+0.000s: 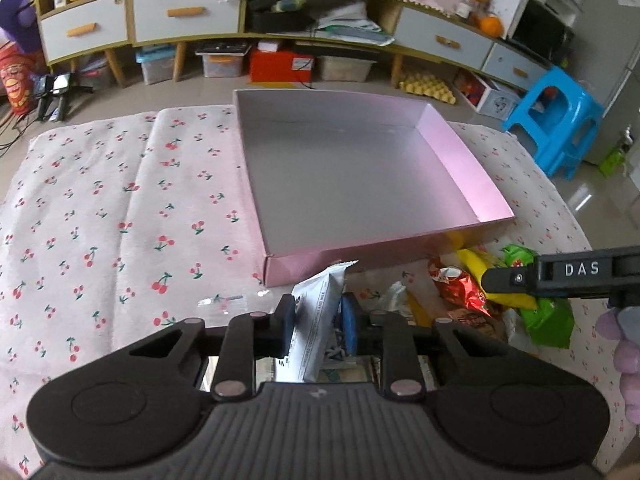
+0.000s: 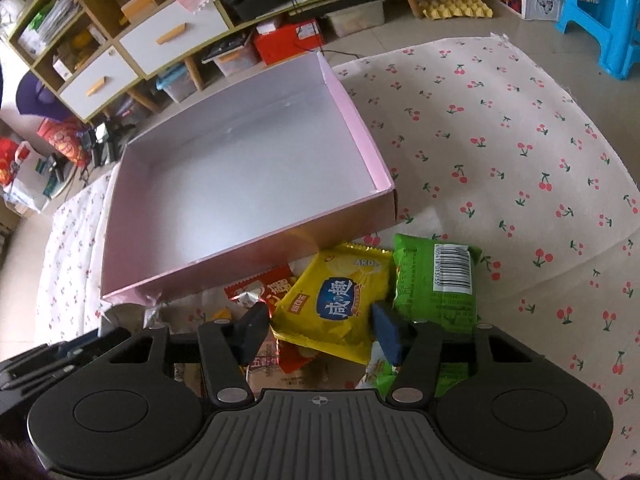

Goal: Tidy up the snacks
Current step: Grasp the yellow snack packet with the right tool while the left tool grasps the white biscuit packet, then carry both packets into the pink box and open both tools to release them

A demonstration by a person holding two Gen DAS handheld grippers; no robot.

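Left gripper (image 1: 318, 320) is clamped on a white snack packet (image 1: 316, 320). Right gripper (image 2: 318, 330) straddles the yellow snack bag (image 2: 340, 304), pads not clearly pressing. Pink box (image 2: 240, 256) holds nothing; red (image 2: 268, 292) and green (image 2: 436, 280) packets lie in front of it. Task barely started.
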